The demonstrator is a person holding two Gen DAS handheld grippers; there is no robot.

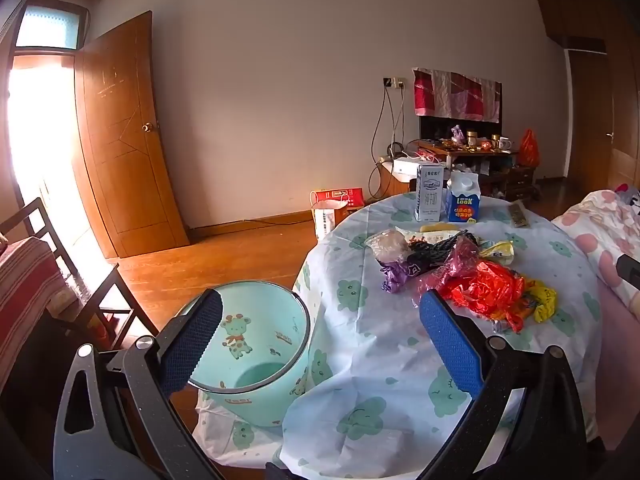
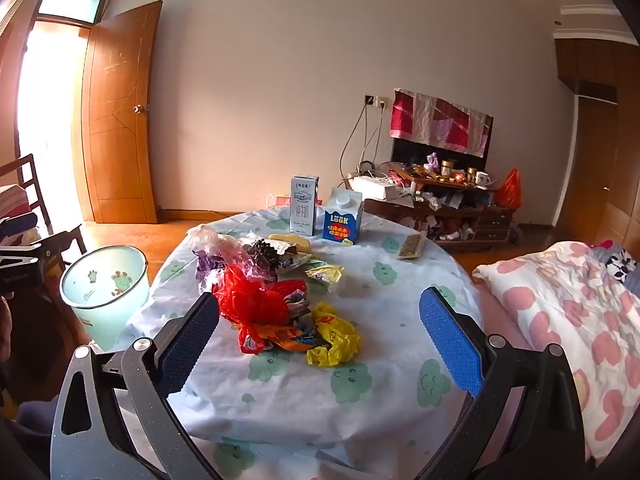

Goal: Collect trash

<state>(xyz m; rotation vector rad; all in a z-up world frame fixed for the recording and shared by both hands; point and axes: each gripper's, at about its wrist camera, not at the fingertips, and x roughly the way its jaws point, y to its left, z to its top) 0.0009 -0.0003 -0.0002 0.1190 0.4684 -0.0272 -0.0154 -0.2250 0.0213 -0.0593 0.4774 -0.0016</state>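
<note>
Your left gripper [image 1: 320, 334] and right gripper [image 2: 320, 330] both gape fully, holding nothing. The trash pile [image 2: 276, 292] of crumpled plastic bags lies mid-table [image 2: 400, 312], ahead of the right gripper, strung toward the two milk cartons [image 2: 324, 210]. The mint bin [image 1: 256, 344] beside the table looks empty.

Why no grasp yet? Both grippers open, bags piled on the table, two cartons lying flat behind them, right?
Not quite: the two cartons stand upright, as the right wrist view shows. Both grippers are open, and the bags are piled on the table.
</note>
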